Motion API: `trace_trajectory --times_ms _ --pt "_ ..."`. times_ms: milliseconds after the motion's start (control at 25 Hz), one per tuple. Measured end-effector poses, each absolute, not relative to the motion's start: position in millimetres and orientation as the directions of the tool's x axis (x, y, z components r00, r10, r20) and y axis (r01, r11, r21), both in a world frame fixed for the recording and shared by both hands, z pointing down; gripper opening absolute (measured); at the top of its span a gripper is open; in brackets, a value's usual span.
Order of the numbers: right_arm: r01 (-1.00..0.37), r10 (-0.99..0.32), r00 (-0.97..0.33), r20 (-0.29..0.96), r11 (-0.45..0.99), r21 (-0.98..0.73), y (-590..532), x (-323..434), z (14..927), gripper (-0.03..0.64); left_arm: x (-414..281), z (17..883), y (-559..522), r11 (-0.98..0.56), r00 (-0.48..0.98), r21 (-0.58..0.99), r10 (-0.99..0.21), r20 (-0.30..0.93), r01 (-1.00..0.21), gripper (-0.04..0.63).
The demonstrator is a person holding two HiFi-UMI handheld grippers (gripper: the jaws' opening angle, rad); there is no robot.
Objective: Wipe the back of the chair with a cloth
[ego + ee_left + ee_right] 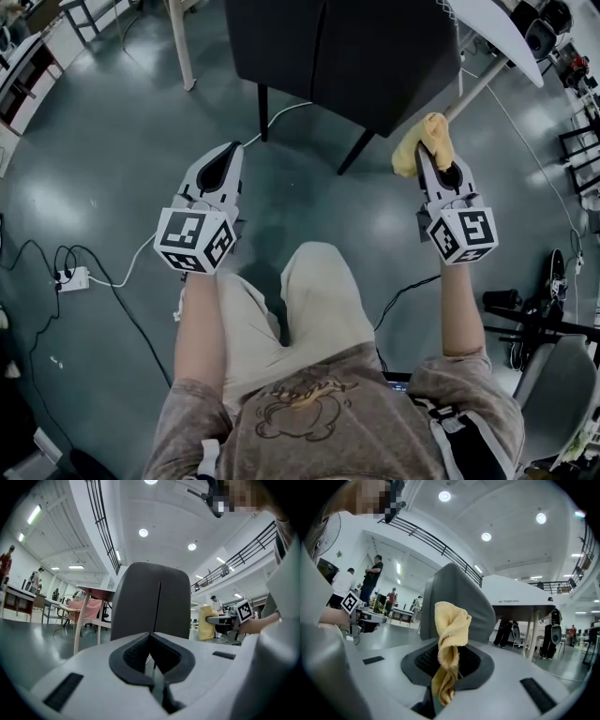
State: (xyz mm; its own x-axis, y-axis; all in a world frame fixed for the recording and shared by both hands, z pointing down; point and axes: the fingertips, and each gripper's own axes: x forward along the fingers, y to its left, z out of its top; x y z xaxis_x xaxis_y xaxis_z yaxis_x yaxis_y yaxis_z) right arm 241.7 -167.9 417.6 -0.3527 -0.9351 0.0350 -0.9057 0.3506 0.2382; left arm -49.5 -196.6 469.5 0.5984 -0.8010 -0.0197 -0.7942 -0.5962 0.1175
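The dark grey chair point(347, 56) stands just ahead of me, its back facing both grippers. My right gripper point(433, 152) is shut on a crumpled yellow cloth point(422, 142), held a short way from the chair's right edge and apart from it. In the right gripper view the cloth point(450, 632) sticks up between the jaws, with the chair back point(461, 597) behind it. My left gripper point(228, 157) is shut on nothing, lower left of the chair. The left gripper view shows the chair back point(150, 599) straight ahead and the cloth point(205, 623) off to the right.
A white table point(497, 28) stands right of the chair, and a table leg point(181, 47) to its left. A power strip point(70, 277) and cables lie on the floor at left. Dark equipment point(534, 319) sits at right. People stand far off in the hall.
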Motion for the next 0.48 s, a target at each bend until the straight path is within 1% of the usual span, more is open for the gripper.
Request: trace_trajectory --times_ms 160,480 --pt "-0.918 -0.945 -0.326 0.039 0.326 0.225 -170 255 431 0.071 -49 471 -197 -0.591 0.594 0.114 -0.804 -0.015 -0.798 0.008" --pt "-0.915 -0.94 -0.336 0.051 0.339 0.22 -192 245 465 0.071 -53 469 -196 -0.582 0.584 0.107 -0.812 -0.014 -0.806 0.008"
